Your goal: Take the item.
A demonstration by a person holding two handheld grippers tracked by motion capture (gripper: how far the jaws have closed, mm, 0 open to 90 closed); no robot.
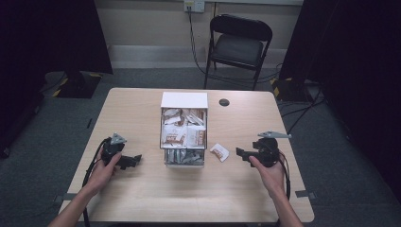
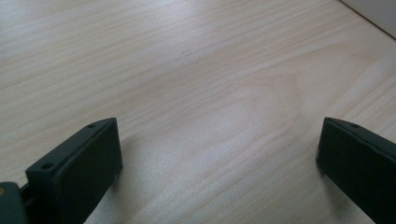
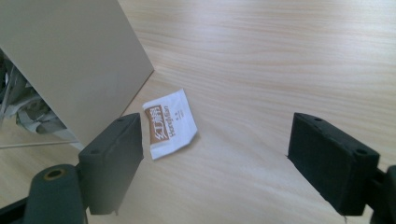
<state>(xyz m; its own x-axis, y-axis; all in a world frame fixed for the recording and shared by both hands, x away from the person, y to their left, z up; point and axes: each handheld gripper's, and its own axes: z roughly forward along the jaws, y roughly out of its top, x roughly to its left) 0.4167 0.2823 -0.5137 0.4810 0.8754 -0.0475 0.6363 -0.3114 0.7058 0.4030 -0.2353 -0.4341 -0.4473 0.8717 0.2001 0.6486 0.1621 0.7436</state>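
Pale wooden table (image 1: pixel 142 198) carries 1 sachet (image 3: pixel 169 122) lying flat just beside the white box's (image 1: pixel 184 100) right wall, toward the near edge. It looks light, thin and crinkly; pinch a free edge. Right gripper (image 3: pixel 219 154) and left gripper (image 2: pixel 219 154) both gape, empty.

On the table (image 1: pixel 142 198) there is one box (image 1: pixel 184 100), full of sachets too many to count. One sachet (image 1: pixel 219 152) lies alone, right of the box. Two grippers are near. One chair (image 1: pixel 239 45) stands far behind.
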